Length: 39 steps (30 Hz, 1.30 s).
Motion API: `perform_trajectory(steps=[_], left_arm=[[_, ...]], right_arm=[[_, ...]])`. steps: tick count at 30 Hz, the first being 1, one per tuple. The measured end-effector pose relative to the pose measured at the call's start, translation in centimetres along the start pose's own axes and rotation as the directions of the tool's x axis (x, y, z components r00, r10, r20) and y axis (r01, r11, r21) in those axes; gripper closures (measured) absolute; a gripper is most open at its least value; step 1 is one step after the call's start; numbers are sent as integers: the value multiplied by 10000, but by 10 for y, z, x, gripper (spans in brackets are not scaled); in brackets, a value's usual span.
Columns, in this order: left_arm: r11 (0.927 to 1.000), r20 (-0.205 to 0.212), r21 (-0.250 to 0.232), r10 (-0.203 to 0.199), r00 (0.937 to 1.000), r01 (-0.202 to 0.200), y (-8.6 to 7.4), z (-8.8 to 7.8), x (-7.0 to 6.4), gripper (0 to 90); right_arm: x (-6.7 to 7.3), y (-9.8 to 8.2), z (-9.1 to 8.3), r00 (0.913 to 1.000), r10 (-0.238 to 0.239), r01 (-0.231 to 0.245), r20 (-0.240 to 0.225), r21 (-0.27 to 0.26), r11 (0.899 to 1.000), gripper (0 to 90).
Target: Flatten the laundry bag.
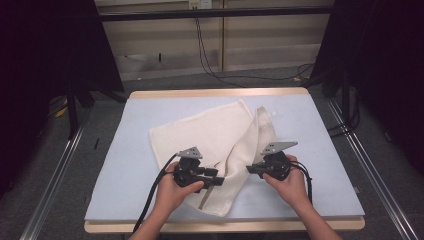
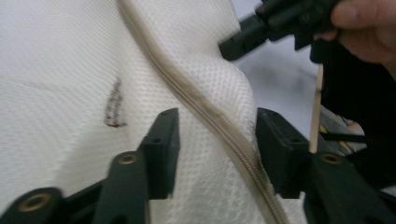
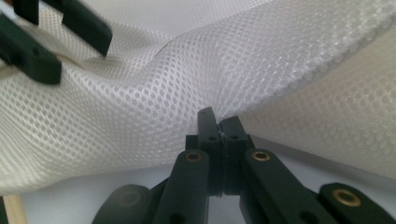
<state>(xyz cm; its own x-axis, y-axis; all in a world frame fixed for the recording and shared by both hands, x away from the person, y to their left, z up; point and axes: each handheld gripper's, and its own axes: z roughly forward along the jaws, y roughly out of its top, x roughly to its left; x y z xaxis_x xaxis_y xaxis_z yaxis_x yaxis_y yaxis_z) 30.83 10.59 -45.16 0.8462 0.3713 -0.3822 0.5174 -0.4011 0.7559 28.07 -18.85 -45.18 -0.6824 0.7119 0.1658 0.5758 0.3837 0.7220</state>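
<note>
One cloth: a single cream mesh cloth (image 1: 210, 137) is lying across the middle of the high view, its right part folded over into a raised ridge running from the upper centre down to the lower centre.
Cloth trim: one beige hem band (image 2: 205, 112) is curving from the top of the left gripper view down to its bottom centre; one small dark mark (image 2: 114, 105) is showing on the weave at left centre.
Two grippers: the left gripper (image 1: 216, 177) is sitting at the lower centre-left of the high view, the right gripper (image 1: 250, 169) at the lower centre-right, each gripped by one hand coming in from the bottom edge.
Left fingers: two black fingers (image 2: 163, 140) are standing apart, straddling the hem band without pressing on it.
Right fingers: two black fingers (image 3: 208, 126) are pressing together at the centre of the right gripper view, clamping a fold of the cloth's edge.
One surface: a pale blue surface (image 1: 130, 165) is carrying the cloth, with a wooden rim showing at its top and bottom edges.
Cables: one black cable is trailing from each gripper toward the bottom of the high view.
</note>
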Motion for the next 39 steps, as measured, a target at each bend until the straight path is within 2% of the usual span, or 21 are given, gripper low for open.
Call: perform_trajectory(steps=[5,7,8,9,11,13,14,15,16,17,18,19,20,21,22,25,26,28,32,37,39], left_arm=[[9990,-194,-389,-244,9995,236,1,-14,9,431],[9977,-612,-628,-281,9977,242,1,-22,14,399],[9982,-925,-492,-400,9949,355,0,-29,21,360],[9999,-1381,-141,-109,9904,91,-1,-31,24,358],[10000,-1643,82,-32,9864,46,-3,-33,29,351],[9995,-2076,254,-147,9781,204,-9,-35,41,346],[9982,-2535,544,-116,9673,262,-16,-37,52,342],[9982,-2535,544,-116,9673,262,-16,-37,52,336],[9963,-2767,830,2,9610,237,-22,-37,61,322],[9963,-2767,830,2,9610,237,-22,-37,61,314],[9957,-2468,876,-71,9690,296,-26,-34,65,313],[9957,-2468,876,-71,9690,296,-26,-34,65,312],[9968,-2169,734,-136,9761,302,-25,-33,63,319],[9968,-2169,734,-136,9761,302,-25,-33,63,344],[9941,-1692,1068,-3,9856,186,-23,-29,59,415],[9905,-1583,1376,181,9872,39,-23,-22,54,552],[9881,-2061,1526,497,9773,-181,-22,-21,50,636],[9868,-2221,1581,702,9725,-351,-23,-19,48,726],[9848,-2217,1658,890,9710,-524,-23,-17,47,867],[9873,-2671,1531,823,9601,-420,-21,-17,46,900],[9945,-3142,1039,440,9483,-117,-20,-20,55,900]], right_arm=[[1,-1,-1,10000,-61,61,-78,60,10000,900],[0,-1,0,9998,-140,136,159,232,9996,900],[-2,-3,0,9999,-97,94,129,261,9996,900],[-2,-4,0,9999,-71,69,83,250,9997,900],[-2,-4,0,10000,-52,50,50,298,9995,900],[-2,-4,0,9999,-87,84,83,306,9995,900],[-2,-5,0,9999,-102,101,31,300,9995,900],[-2,-5,0,9999,-102,101,31,300,9995,900],[-3,-5,0,9999,-158,157,33,284,9995,900],[-3,-5,0,9999,-158,157,33,284,9995,900],[-3,-6,0,9999,-154,154,-18,237,9996,900],[-3,-6,0,9999,-154,154,-18,237,9996,900],[-3,-5,1,9999,-143,141,58,269,9995,900],[-3,-5,1,9999,-143,141,58,269,9995,900],[-2,-5,1,9999,-138,136,89,288,9995,900],[-3,-5,1,9998,-180,178,75,292,9994,900],[-3,-5,1,9998,-192,189,90,287,9994,900],[-3,-5,0,9997,-199,195,127,267,9995,900],[-3,-5,0,9997,-156,151,199,290,9995,900],[-2,-4,0,9996,-237,235,151,179,9996,900],[-1,-3,-1,9998,-222,222,0,97,9997,900]])
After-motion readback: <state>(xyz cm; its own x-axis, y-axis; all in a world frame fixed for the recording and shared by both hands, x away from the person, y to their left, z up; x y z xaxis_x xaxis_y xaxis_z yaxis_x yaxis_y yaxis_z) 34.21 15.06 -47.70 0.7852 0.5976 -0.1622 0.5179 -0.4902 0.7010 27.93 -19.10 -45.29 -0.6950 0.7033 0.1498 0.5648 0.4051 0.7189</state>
